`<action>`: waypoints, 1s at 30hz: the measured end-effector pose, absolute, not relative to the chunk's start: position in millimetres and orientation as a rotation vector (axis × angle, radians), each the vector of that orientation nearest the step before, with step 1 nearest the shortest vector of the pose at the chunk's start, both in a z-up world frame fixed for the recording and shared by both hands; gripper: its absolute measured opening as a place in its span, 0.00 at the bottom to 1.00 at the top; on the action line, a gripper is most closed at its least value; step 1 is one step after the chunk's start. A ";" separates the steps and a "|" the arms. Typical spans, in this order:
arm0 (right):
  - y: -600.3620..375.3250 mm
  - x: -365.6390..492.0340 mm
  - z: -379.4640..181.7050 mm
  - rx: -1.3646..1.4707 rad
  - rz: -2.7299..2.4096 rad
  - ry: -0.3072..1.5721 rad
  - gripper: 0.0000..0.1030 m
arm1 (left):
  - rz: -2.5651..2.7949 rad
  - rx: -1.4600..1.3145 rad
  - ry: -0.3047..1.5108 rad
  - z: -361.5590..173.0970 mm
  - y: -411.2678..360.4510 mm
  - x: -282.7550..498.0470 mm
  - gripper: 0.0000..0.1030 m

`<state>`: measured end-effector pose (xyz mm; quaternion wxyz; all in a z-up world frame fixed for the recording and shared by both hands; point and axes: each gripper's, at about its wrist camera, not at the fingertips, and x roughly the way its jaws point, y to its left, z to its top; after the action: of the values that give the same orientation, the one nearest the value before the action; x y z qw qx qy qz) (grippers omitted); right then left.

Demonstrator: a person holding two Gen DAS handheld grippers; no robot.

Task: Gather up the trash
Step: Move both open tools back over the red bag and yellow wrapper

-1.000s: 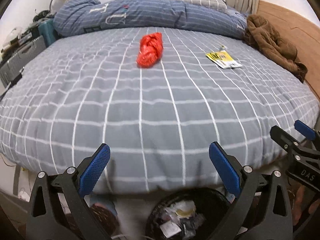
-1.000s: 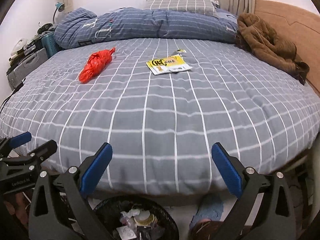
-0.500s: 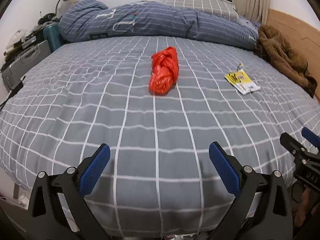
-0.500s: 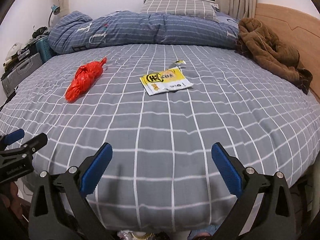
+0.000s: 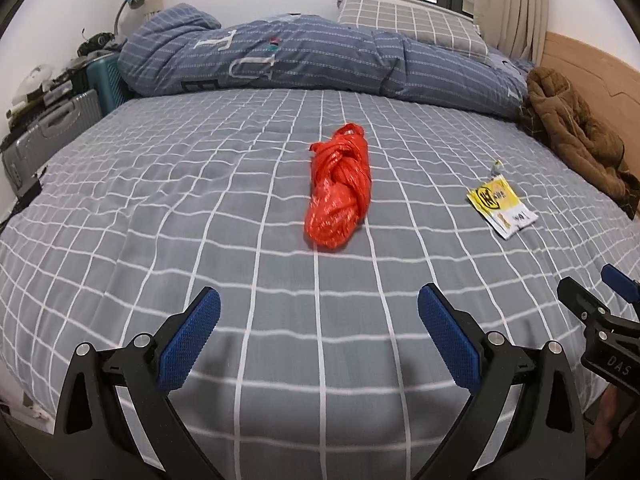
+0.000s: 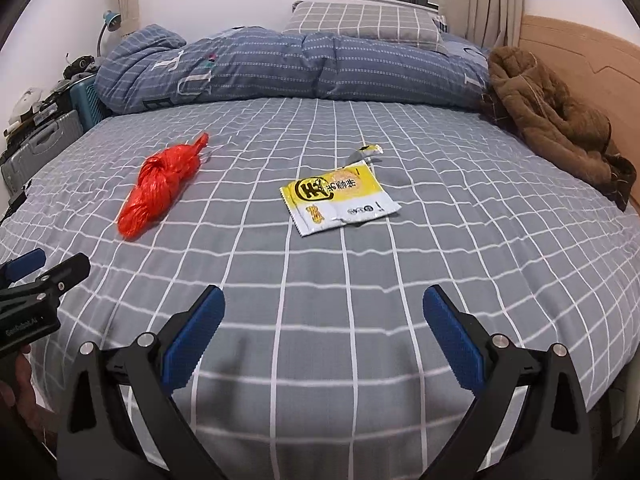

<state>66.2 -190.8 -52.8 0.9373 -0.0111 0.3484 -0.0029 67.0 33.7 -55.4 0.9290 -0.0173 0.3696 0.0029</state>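
Observation:
A crumpled red plastic bag (image 5: pixel 340 188) lies mid-bed, straight ahead of my left gripper (image 5: pixel 318 338), which is open and empty above the near part of the bed. The bag also shows at the left in the right wrist view (image 6: pixel 162 186). A yellow-and-white snack wrapper (image 6: pixel 338 198) lies flat ahead of my right gripper (image 6: pixel 324 338), also open and empty, with a small torn strip (image 6: pixel 366 152) just behind it. In the left wrist view the wrapper (image 5: pixel 500 204) sits to the right. The bin is out of view.
The bed (image 6: pixel 320 272) has a grey checked sheet. A rolled blue duvet (image 6: pixel 280 68) and a pillow (image 6: pixel 364 24) lie along the far side. A brown jacket (image 6: pixel 552 116) sits by the wooden headboard at right. Suitcases (image 5: pixel 48 128) stand at left.
Both grippers have risen and moved forward over the bed, so the red bag and the wrapper are closer. The black bin below the bed's edge has dropped out of view. Both stay open.

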 end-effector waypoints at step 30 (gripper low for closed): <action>-198.3 175.0 -61.6 -0.032 -0.022 0.768 0.93 | 0.006 -0.030 0.769 -54.2 48.7 178.1 0.94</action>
<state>175.0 -198.3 -61.6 0.9271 -0.0154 0.3744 -0.0107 178.1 48.7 -54.2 0.9269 -0.0146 0.3751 0.0027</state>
